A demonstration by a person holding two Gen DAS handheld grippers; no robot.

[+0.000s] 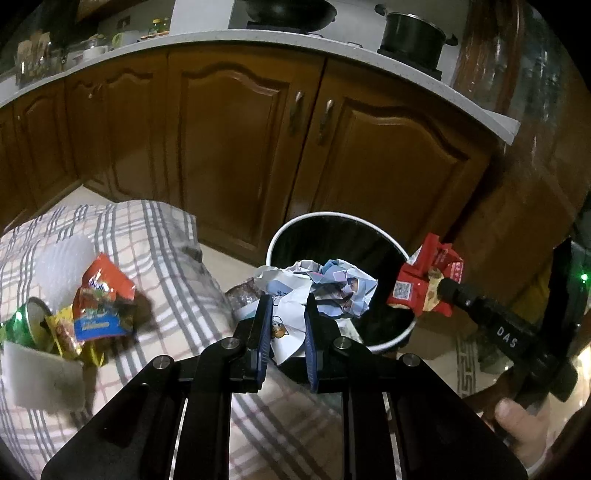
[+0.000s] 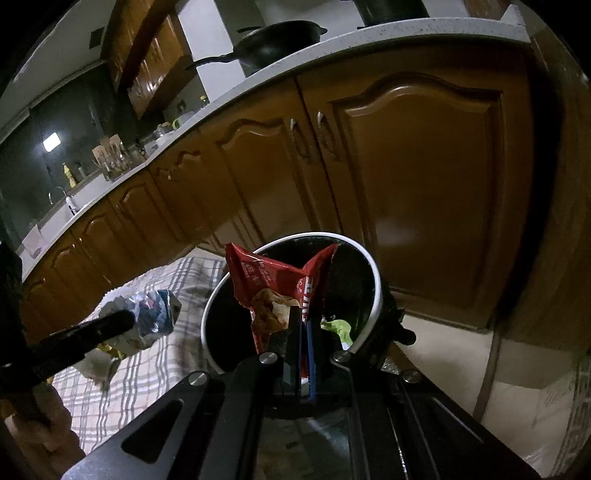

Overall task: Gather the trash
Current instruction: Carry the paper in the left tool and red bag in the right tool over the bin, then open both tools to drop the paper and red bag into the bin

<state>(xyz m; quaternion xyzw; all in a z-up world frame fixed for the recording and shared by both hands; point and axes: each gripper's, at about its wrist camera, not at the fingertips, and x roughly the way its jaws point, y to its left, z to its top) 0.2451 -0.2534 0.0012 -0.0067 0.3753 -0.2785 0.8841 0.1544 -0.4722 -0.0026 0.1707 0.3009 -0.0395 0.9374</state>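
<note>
A black bin with a white rim [image 1: 400, 336] [image 2: 376, 284] stands on the floor in front of the wooden cabinets. My left gripper [image 1: 287, 301] is shut on a crumpled white and blue paper wad [image 1: 332, 282], which hangs over the bin's near edge. My right gripper [image 2: 304, 314] is shut on a red snack wrapper [image 2: 273, 280], held above the bin's mouth. In the left wrist view that wrapper [image 1: 424, 284] comes in from the right over the rim. In the right wrist view the paper wad [image 2: 151, 317] shows at the left. A green scrap [image 2: 338, 328] lies inside the bin.
A checked cloth [image 1: 162, 236] to the left of the bin carries an orange snack bag [image 1: 99, 299], a green can [image 1: 27, 325], yellow wrappers [image 1: 66, 332] and a white sheet [image 1: 40, 384]. Cabinet doors [image 1: 236, 155] rise close behind. A pot [image 1: 410, 35] sits on the counter. A hand [image 1: 524, 428] grips the right tool.
</note>
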